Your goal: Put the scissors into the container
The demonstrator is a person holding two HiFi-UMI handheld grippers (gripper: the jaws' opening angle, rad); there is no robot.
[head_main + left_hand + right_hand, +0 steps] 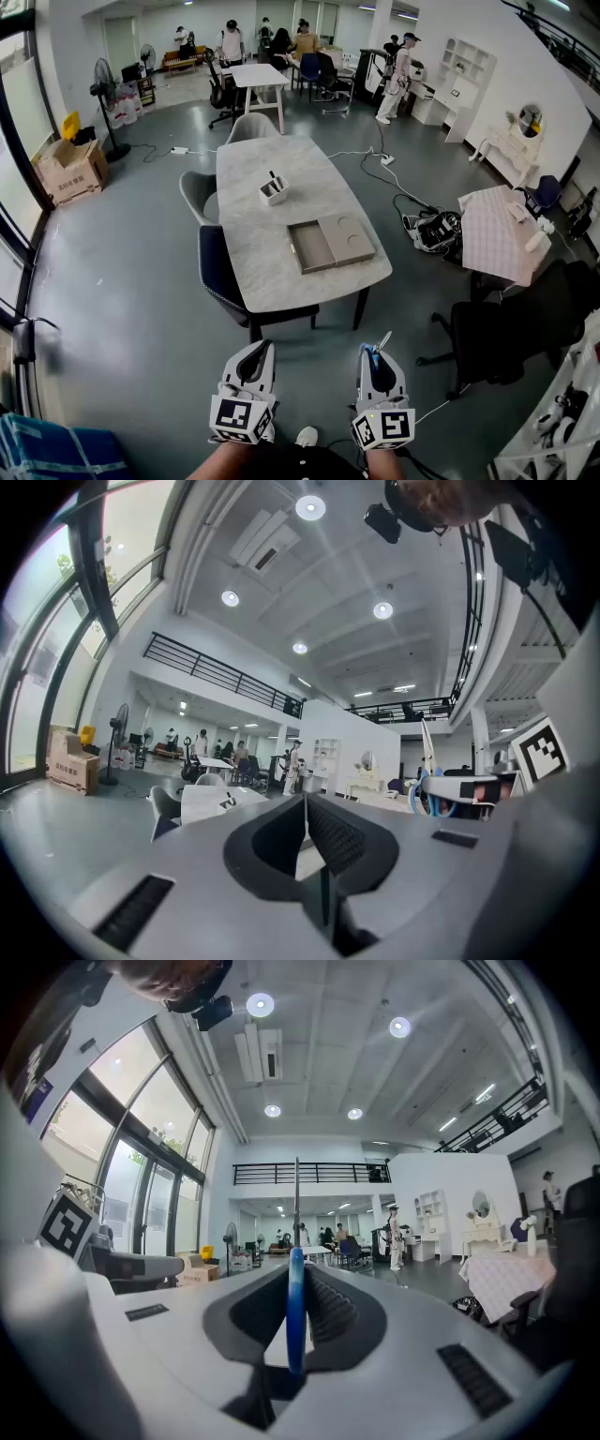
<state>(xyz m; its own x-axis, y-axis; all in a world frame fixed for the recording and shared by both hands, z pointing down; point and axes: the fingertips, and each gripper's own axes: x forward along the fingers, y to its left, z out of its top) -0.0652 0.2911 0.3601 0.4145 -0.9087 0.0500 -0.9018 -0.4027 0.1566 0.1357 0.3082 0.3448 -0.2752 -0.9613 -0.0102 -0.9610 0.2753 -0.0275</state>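
Observation:
Both grippers hang low in front of the person, well short of the grey table (251,246). My right gripper (376,358) is shut on the scissors (380,345). Their blue handle (295,1309) is pinched between the jaws and the thin blade (296,1194) sticks straight out beyond them. My left gripper (255,360) is shut with nothing in it, its jaws meeting in the left gripper view (306,803). A small white container (273,191) with a dark item in it stands on the middle of the table, far from both grippers.
An open flat brown box (330,244) lies on the table's near right part. Chairs (217,272) stand along the table's left side and a black office chair (492,342) at the right. Cables (427,230) lie on the floor. People stand at the far end of the room.

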